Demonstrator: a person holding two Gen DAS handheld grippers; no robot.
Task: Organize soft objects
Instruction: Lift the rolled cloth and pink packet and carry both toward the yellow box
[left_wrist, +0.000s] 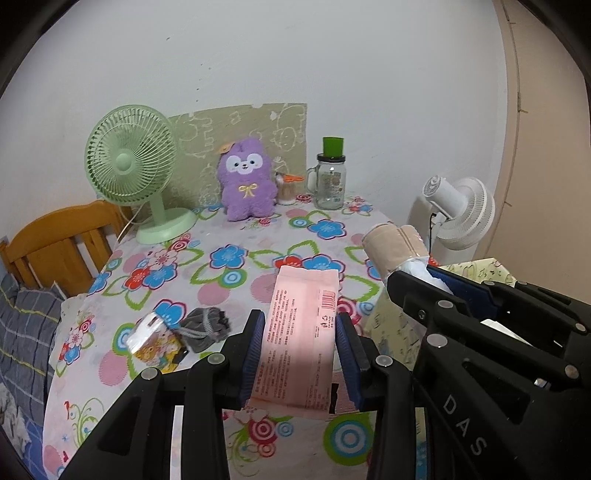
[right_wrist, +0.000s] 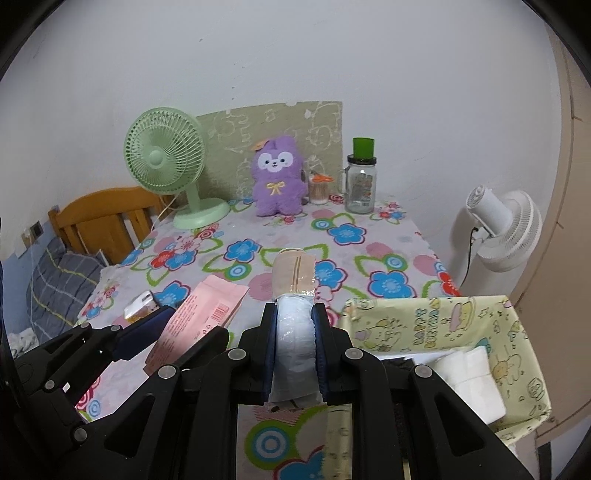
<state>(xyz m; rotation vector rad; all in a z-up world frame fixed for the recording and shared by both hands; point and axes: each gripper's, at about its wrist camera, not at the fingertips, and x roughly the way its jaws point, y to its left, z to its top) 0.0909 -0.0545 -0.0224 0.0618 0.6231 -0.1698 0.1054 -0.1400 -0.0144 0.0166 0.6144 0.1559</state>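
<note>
Each hand-held gripper is clamped on a soft packet above the surface (right_wrist: 369, 258): left hand-held gripper (left_wrist: 300, 347) on the pink pack (left_wrist: 301, 332), right hand-held gripper (right_wrist: 294, 347) on the wrapped roll (right_wrist: 294, 295), probably bound for the yellow fabric bin (right_wrist: 424, 325) near right.

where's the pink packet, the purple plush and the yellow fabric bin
pink packet (left_wrist: 303, 332), left wrist view, middle of its printed face between the pads
purple plush (right_wrist: 277, 181), right wrist view, its belly by the yellow bow
yellow fabric bin (right_wrist: 424, 325), right wrist view, its printed front wall
</note>
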